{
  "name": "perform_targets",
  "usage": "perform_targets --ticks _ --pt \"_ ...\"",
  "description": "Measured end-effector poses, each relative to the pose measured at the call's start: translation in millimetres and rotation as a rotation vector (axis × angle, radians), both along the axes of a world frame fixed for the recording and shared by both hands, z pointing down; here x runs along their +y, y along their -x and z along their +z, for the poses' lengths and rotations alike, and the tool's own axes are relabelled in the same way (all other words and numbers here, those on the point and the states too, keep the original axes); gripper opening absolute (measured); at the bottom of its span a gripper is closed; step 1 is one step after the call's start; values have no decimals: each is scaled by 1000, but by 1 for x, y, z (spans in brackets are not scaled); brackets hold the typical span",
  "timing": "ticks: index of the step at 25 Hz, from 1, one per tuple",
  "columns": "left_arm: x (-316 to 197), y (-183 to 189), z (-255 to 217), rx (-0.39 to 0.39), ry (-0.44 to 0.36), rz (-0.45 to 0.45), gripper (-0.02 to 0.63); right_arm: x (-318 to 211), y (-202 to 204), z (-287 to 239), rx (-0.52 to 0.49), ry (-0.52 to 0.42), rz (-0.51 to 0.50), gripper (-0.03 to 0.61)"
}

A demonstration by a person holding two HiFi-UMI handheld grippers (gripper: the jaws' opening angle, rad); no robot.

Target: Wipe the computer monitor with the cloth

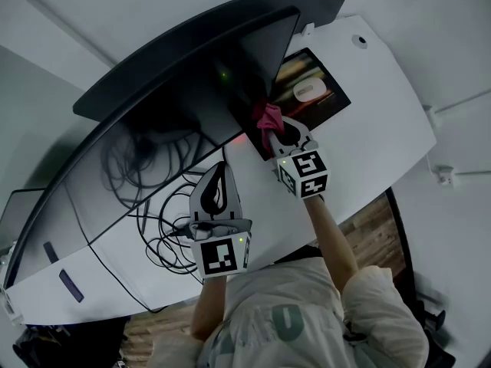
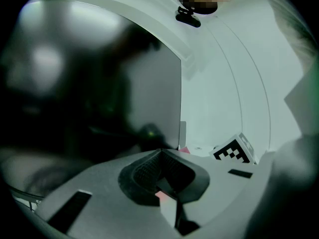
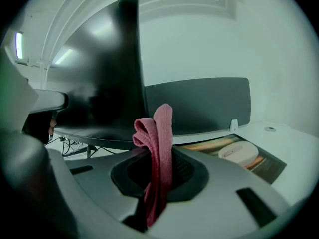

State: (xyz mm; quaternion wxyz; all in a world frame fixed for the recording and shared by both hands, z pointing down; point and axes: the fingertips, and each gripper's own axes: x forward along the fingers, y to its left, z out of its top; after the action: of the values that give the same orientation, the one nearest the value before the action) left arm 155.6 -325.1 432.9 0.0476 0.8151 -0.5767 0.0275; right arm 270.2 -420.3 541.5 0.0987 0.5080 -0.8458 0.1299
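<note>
Cloth (image 1: 268,118) in right gripper (image 1: 271,133) at monitor (image 1: 176,106) corner, mouse pad (image 1: 331,107) beside.

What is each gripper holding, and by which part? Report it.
Right gripper: shut on the pink cloth, pinched across its bunched folds, which poke past the jaws. Left gripper: shut, holding nothing.

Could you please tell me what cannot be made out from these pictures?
Head view: whether the cloth touches the monitor; the right gripper and the cloth itself cover that spot.
Left gripper view: the monitor's screen is dark and blurred, so dust or smears cannot be told.
Head view: where the cables lead; the monitor hides their far ends.
</note>
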Motion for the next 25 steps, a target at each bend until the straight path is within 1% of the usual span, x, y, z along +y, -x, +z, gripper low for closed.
perform_targets --ticks 3,5,7,10,14,17,19,22,25 --pt "1 -2 -3 -1 -13 7 15 1 1 -12 -4 -25 -6 54" --pt "1 -1 -1 -9 -5 4 15 2 1 -24 -5 -50 -10 54" --pt "0 -2 -4 -1 -1 -3 15 2 1 -39 -4 -79 -16 54" --pt "-3 -5 -17 13 -25 -7 15 1 0 -68 7 -135 -29 54" --pt "-9 -11 -39 -2 -59 -22 15 -2 -1 -111 37 -202 -40 54" --pt "-10 -17 -61 -14 -85 -10 15 3 -1 -148 73 -262 -50 54" --pt "-12 -21 -78 -4 -109 -4 15 4 -2 -177 96 -318 -55 54" --pt "-13 -24 -103 23 -146 -2 15 7 -3 -223 106 -395 -55 54" --pt "-7 -25 -122 19 -169 5 15 13 -5 -264 119 -457 -50 54"
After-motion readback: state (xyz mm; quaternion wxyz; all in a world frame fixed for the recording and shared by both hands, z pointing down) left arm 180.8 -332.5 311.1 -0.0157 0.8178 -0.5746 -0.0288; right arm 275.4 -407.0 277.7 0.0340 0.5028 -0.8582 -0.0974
